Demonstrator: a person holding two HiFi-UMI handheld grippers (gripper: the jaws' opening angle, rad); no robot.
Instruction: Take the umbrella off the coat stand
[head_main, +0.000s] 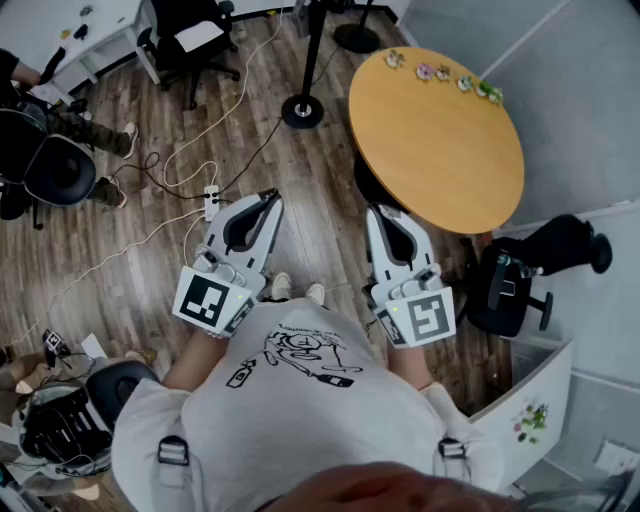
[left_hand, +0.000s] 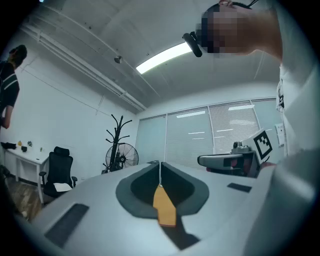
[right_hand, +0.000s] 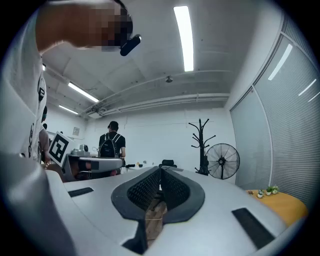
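Observation:
A black coat stand (left_hand: 118, 142) with bare curved hooks stands far off against the white wall; it also shows in the right gripper view as the coat stand (right_hand: 202, 145). No umbrella shows on it in any view. My left gripper (head_main: 270, 197) is held level close in front of the person's body, its jaws pressed together with nothing between them (left_hand: 160, 162). My right gripper (head_main: 378, 212) is beside it, also level, jaws shut and empty (right_hand: 161, 167). Both point toward the stand from a distance.
A standing fan (right_hand: 223, 161) is right beside the stand. A round wooden table (head_main: 435, 130) with small plants (head_main: 440, 72) is ahead on the right. Two black poles on round bases (head_main: 302, 110), cables, a power strip (head_main: 211, 203) and office chairs (head_main: 190, 40) stand on the wood floor. A person with a backpack (right_hand: 109, 145) stands at a desk.

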